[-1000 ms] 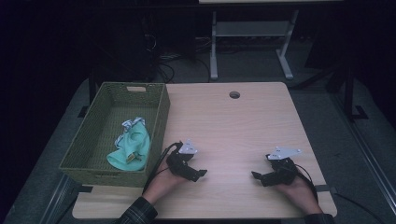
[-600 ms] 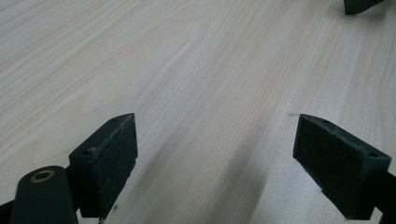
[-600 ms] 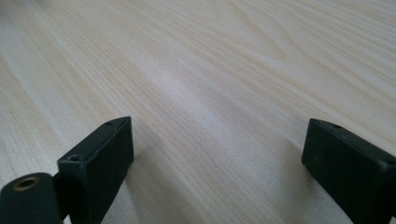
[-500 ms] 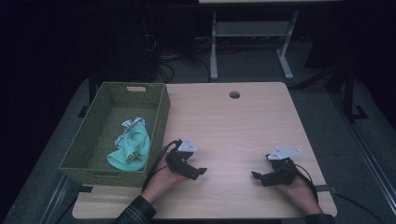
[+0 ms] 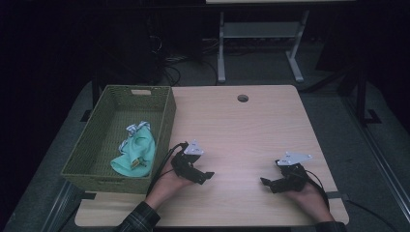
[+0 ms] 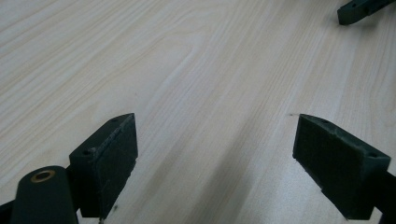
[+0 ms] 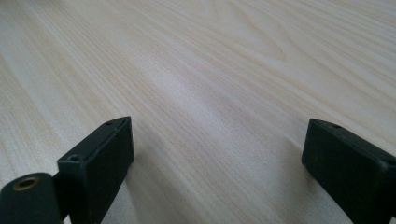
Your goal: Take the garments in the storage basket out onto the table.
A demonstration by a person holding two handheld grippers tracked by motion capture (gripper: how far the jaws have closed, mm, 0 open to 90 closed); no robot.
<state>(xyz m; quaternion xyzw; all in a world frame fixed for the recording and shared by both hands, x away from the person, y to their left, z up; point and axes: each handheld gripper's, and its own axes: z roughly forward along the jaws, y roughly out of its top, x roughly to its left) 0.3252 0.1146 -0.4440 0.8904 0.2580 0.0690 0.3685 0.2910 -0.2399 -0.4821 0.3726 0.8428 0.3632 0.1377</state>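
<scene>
My left gripper [image 5: 207, 176] rests low on the light wooden table [image 5: 232, 130], near the front, just right of a green woven basket [image 5: 167, 113]. Its jaws stand wide open over bare wood [image 6: 215, 149], with nothing between them. My right gripper [image 5: 265, 182] lies at the front right of the table, also open over bare wood [image 7: 215, 158]. The two grippers point toward each other; the tip of the right gripper [image 6: 359, 9] shows at the top right of the left gripper view. Inside the basket lies a crumpled mint-green cloth [image 5: 138, 152] with a white patterned piece on top.
A round cable hole [image 5: 242, 98] sits near the table's far edge. Beyond the table, a white metal stand [image 5: 261, 34] and cables [image 5: 176, 58] lie on the dark floor. The basket occupies the table's left side.
</scene>
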